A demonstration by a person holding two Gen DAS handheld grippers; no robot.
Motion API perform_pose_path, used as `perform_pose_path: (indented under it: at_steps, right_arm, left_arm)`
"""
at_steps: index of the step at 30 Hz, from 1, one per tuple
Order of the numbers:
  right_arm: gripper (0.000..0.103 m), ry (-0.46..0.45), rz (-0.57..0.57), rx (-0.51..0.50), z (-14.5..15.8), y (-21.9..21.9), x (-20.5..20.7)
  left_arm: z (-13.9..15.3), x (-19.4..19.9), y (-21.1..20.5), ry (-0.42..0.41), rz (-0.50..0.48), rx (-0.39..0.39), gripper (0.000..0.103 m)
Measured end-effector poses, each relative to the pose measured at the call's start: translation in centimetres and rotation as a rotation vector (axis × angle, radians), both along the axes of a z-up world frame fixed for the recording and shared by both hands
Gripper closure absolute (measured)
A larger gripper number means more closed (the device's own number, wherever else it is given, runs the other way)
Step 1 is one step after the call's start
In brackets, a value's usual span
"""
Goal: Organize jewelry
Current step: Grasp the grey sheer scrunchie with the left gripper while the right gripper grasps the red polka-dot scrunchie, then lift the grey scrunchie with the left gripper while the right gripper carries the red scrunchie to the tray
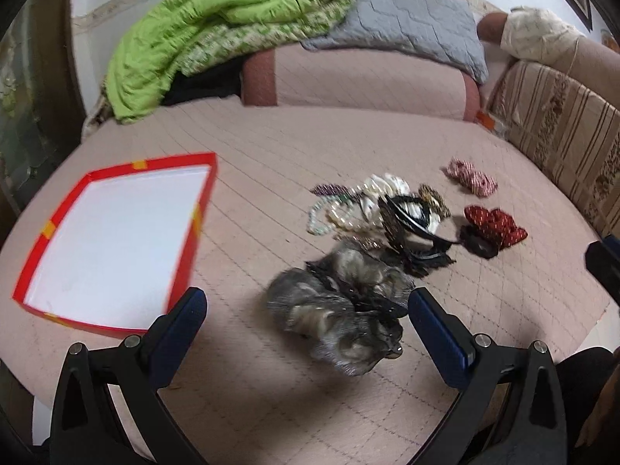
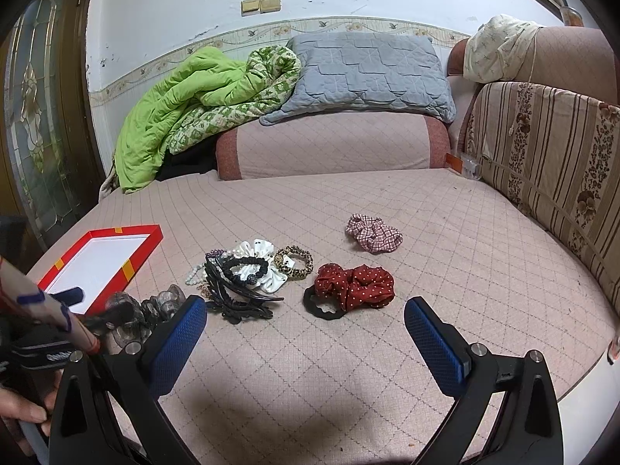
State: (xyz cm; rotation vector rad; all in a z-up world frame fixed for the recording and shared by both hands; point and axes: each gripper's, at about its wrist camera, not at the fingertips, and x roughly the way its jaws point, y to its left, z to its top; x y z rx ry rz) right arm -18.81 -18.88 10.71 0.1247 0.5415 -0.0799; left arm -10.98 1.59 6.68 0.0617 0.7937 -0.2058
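Jewelry pile [image 1: 381,213] untouched on bed; left claw [image 1: 308,310] spread wide over grey sheer scrunchie [image 1: 341,317], right claw [image 2: 306,317] also apart: lower, pinch centrally, carry left to red tray [image 1: 193,209].

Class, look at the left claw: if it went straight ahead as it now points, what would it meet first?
Most likely the grey sheer scrunchie, lying between the open left claw's fingers, though depth is unclear.

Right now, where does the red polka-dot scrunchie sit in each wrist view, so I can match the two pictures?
Left wrist view: the red polka-dot scrunchie lies right of centre, at the right end of the jewelry pile, partly over a black scrunchie.
Right wrist view: it lies just right of centre, ahead of the open hand-held gripper.
Shared landmark: the red box, far left in both views.
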Motion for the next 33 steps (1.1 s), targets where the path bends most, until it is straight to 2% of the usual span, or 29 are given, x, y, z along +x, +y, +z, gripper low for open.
perform_pose_path:
  at_steps: [7,8,9,12,17,21,24,26,28,30,31,32,33]
  right_arm:
    - [0.0,0.04,-0.021,0.053,-0.4,-1.2,0.8]
    - [0.0,0.055,-0.023,0.071,-0.6,-1.6,1.1]
    - [0.0,0.081,-0.02,0.099,-0.8,-2.1,1.7]
    - [0.0,0.098,-0.025,0.154,-1.0,-3.2,2.9]
    - [0.0,0.154,-0.049,0.156,-1.8,-4.8,6.5]
    - [0.0,0.245,-0.08,0.19,-3.8,-6.3,9.9]
    - [0.0,0.315,-0.093,0.232,-5.4,-7.2,12.0]
    - [0.001,0.36,-0.112,0.221,-6.5,-7.4,13.5]
    - [0.007,0.386,-0.129,0.214,-7.2,-7.7,14.3]
    - [0.016,0.403,-0.119,0.26,-7.9,-8.0,14.6]
    - [0.034,0.422,-0.127,0.258,-8.4,-8.0,14.8]
    - [0.056,0.434,-0.124,0.26,-8.7,-8.1,14.8]
    - [0.062,0.437,-0.116,0.274,-8.9,-8.1,14.8]
  left_arm:
    - [-2.9,2.7,-1.8,0.076,-0.04,0.053,0.0]
    - [-3.3,3.0,-2.0,0.079,-0.047,0.052,0.004]
    - [-3.5,3.2,-2.0,0.082,-0.05,0.05,0.019]
    - [-3.9,3.7,-2.1,0.098,-0.077,0.027,0.05]
    - [-3.1,3.8,-2.3,0.048,-0.104,0.011,0.068]
    - [-2.4,3.6,-2.7,0.006,-0.121,0.021,0.069]
    - [-2.3,3.8,-2.7,0.006,-0.127,0.013,0.073]
    - [-2.3,3.9,-2.6,0.009,-0.129,0.007,0.073]
    - [-2.1,4.1,-2.4,0.007,-0.123,0.002,0.073]
    - [-2.1,4.2,-2.1,0.01,-0.121,-0.005,0.073]
    - [-2.1,4.1,-2.1,0.009,-0.118,-0.007,0.073]
    - [-2.1,4.2,-2.0,0.008,-0.117,-0.01,0.073]
    - [-2.0,4.1,-1.9,0.007,-0.116,-0.013,0.073]
